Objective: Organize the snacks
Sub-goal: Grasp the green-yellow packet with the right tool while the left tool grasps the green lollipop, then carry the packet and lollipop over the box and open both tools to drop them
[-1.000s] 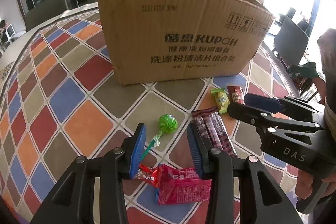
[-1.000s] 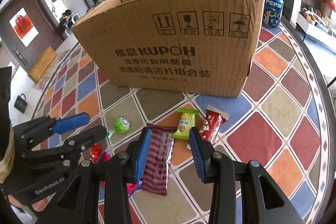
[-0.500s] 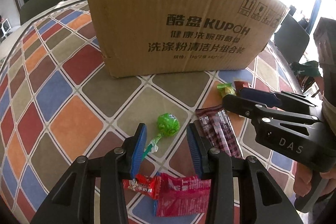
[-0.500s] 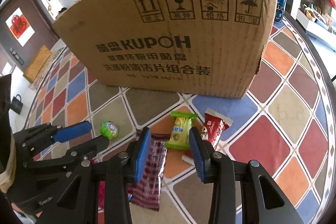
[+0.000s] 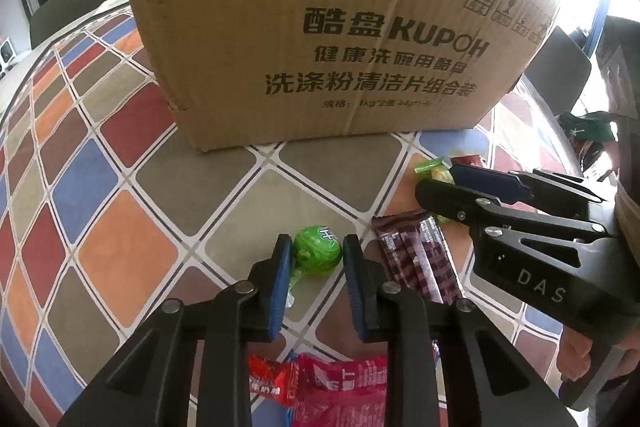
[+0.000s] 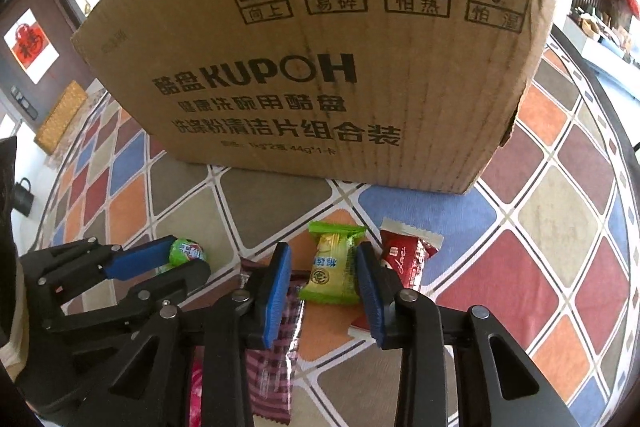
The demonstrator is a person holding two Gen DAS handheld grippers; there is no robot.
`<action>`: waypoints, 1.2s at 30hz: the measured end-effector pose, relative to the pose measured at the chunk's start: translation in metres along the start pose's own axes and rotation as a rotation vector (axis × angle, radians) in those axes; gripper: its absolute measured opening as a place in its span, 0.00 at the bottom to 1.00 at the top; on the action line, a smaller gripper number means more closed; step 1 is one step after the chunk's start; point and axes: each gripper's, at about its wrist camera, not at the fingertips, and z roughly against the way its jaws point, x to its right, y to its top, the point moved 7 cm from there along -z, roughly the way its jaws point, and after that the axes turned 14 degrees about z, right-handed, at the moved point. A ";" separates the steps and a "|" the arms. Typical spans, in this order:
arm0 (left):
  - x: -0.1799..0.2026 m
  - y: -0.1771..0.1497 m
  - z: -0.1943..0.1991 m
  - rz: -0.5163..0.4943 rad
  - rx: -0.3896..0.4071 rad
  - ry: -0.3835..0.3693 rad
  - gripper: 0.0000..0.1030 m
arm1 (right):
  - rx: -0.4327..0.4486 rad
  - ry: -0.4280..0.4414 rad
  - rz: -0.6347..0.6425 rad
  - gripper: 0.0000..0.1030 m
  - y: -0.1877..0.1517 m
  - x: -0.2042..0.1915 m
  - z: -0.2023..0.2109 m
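Both grippers have come lower and nearer to the snacks, and the cardboard box (image 5: pixel 320 27) now fills more of each view than a second ago. The left gripper (image 5: pixel 316 259) has its blue pads on each side of the green lollipop (image 5: pixel 318 255), and its jaws are closing; the pads look right against the round head, but I cannot tell if they squeeze it yet. The right gripper (image 6: pixel 323 269) is closing too, with the green snack pack (image 6: pixel 332 267) between its pads and a small gap on each side.

The snacks lie on a colourful checked table (image 5: pixel 120 259) in front of the box. The left view shows two red packs (image 5: pixel 320 383) low down, close to the camera; the right view shows only a pink sliver of them. It also shows a hand (image 5: pixel 576 359) holding the right gripper's handle. The right view shows a dark red pack (image 6: pixel 408 259) with a white end, just beside the green snack pack, while the left view hides most of it. Both views show the striped purple pack (image 5: pixel 416 259) lying between the two grippers.
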 end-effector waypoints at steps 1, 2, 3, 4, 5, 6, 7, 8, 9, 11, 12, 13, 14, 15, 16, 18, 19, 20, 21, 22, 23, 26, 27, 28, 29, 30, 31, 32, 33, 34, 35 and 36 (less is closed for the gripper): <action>0.000 0.000 -0.001 0.000 -0.002 -0.001 0.25 | -0.002 -0.001 0.002 0.32 0.001 0.000 -0.001; 0.000 0.000 -0.002 -0.001 -0.003 -0.002 0.25 | -0.003 -0.004 0.003 0.32 0.001 -0.001 -0.002; 0.000 0.000 -0.002 -0.001 -0.002 -0.003 0.25 | -0.004 -0.007 0.005 0.31 0.002 -0.001 -0.003; 0.001 0.001 -0.002 0.000 -0.002 -0.003 0.25 | -0.008 -0.009 0.008 0.27 0.002 -0.002 -0.004; 0.001 0.001 -0.003 0.002 -0.002 -0.005 0.25 | -0.011 -0.010 0.009 0.23 0.003 -0.002 -0.006; 0.002 0.002 -0.003 0.003 -0.003 -0.006 0.24 | -0.015 -0.007 0.009 0.23 0.003 -0.003 -0.008; 0.002 0.002 -0.003 0.004 -0.003 -0.007 0.24 | -0.019 -0.006 0.008 0.22 0.002 -0.004 -0.010; 0.001 0.003 -0.003 0.006 -0.002 -0.007 0.24 | -0.016 -0.011 0.010 0.22 0.003 -0.005 -0.010; 0.001 0.004 -0.003 0.009 0.002 -0.005 0.24 | -0.016 -0.016 0.015 0.21 0.003 -0.006 -0.011; 0.001 0.007 0.000 0.015 0.012 -0.010 0.24 | -0.011 -0.017 0.017 0.20 0.003 -0.008 -0.011; 0.002 0.008 0.002 0.016 0.017 -0.012 0.24 | -0.005 -0.014 0.012 0.20 0.003 -0.008 -0.010; 0.003 0.009 0.004 0.016 0.022 -0.014 0.24 | 0.000 -0.012 0.011 0.20 0.003 -0.009 -0.008; 0.004 0.011 0.007 0.015 0.030 -0.016 0.24 | 0.004 -0.012 0.011 0.20 0.003 -0.009 -0.007; 0.005 0.012 0.010 0.014 0.038 -0.018 0.24 | 0.010 -0.013 0.011 0.20 0.004 -0.010 -0.005; 0.006 0.013 0.013 0.013 0.045 -0.021 0.24 | 0.017 -0.016 0.011 0.20 0.005 -0.011 -0.003; 0.007 0.015 0.019 0.013 0.061 -0.024 0.24 | 0.036 -0.021 0.013 0.20 0.006 -0.011 0.004; 0.009 0.016 0.023 0.013 0.070 -0.026 0.24 | 0.045 -0.022 0.013 0.20 0.005 -0.008 0.011; 0.009 0.016 0.028 0.012 0.079 -0.030 0.24 | 0.053 -0.022 0.013 0.20 0.005 -0.007 0.015; 0.010 0.017 0.032 0.012 0.087 -0.034 0.24 | 0.062 -0.022 0.012 0.20 0.006 -0.007 0.019; 0.012 0.018 0.036 0.011 0.094 -0.035 0.24 | 0.069 -0.024 0.013 0.20 0.007 -0.007 0.023; 0.012 0.018 0.040 0.011 0.104 -0.037 0.24 | 0.077 -0.025 0.014 0.20 0.008 -0.007 0.027; 0.015 0.020 0.055 0.009 0.132 -0.045 0.24 | 0.103 -0.028 0.014 0.20 0.011 -0.007 0.040; 0.016 0.021 0.059 0.009 0.141 -0.049 0.24 | 0.113 -0.029 0.014 0.20 0.011 -0.008 0.045; 0.017 0.021 0.064 0.008 0.151 -0.052 0.24 | 0.122 -0.028 0.013 0.20 0.012 -0.008 0.050; 0.018 0.022 0.070 0.005 0.163 -0.054 0.24 | 0.129 -0.027 0.012 0.20 0.013 -0.008 0.053; 0.019 0.022 0.074 0.003 0.172 -0.054 0.24 | 0.139 -0.027 0.012 0.20 0.013 -0.009 0.058; 0.019 0.023 0.078 0.000 0.180 -0.057 0.24 | 0.149 -0.026 0.013 0.20 0.014 -0.010 0.063; 0.021 0.024 0.084 -0.002 0.189 -0.061 0.24 | 0.156 -0.025 0.014 0.20 0.015 -0.010 0.067; 0.023 0.024 0.088 -0.003 0.197 -0.064 0.24 | 0.165 -0.024 0.015 0.20 0.015 -0.010 0.072; 0.024 0.025 0.093 -0.005 0.206 -0.067 0.24 | 0.173 -0.024 0.016 0.20 0.016 -0.010 0.076; 0.023 0.025 0.096 -0.006 0.213 -0.069 0.24 | 0.183 -0.024 0.017 0.20 0.017 -0.011 0.080; 0.024 0.026 0.101 -0.008 0.223 -0.073 0.24 | 0.193 -0.024 0.019 0.20 0.017 -0.011 0.085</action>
